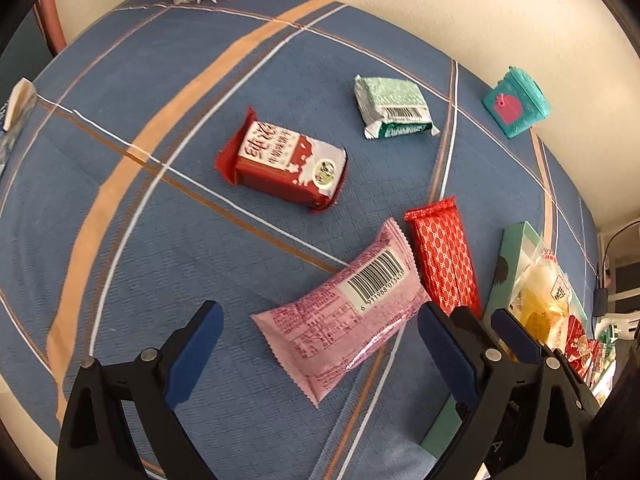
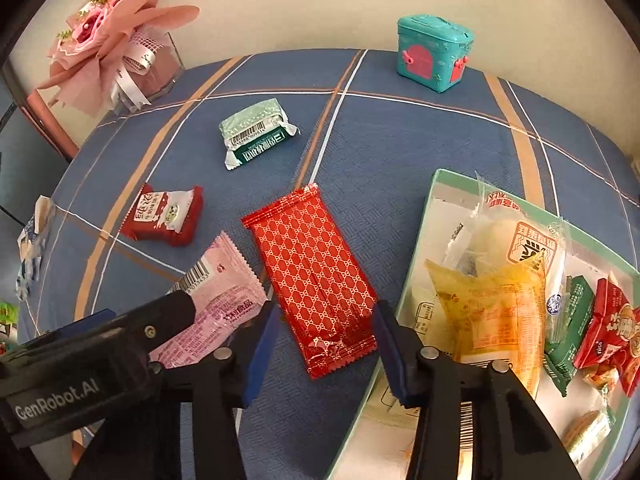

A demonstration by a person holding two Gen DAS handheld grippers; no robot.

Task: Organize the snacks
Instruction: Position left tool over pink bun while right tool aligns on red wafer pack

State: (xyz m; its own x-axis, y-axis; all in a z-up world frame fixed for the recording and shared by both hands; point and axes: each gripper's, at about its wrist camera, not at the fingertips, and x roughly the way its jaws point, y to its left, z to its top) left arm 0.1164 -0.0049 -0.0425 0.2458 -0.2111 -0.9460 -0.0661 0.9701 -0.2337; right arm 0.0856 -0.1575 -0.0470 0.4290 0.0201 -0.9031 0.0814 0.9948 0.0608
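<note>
The left gripper's arm [image 2: 92, 364] hides the pink packet's [image 2: 222, 300] near end in the right wrist view. The tray's [image 2: 436, 184] right and near sides run off the frame. A patterned object [image 2: 32, 252] at the table's left edge is too cut off to identify.

left wrist: close above blue tablecloth [image 1: 120, 240], tilted steeply down, own fingers at bottom edge | right wrist: same steep downward tilt, wall across the top | shared: pink packet [image 1: 344, 312] [image 2: 216, 300], red patterned packet [image 1: 444, 260] [image 2: 316, 276], teal toy box [image 1: 516, 100] [image 2: 434, 52]
</note>
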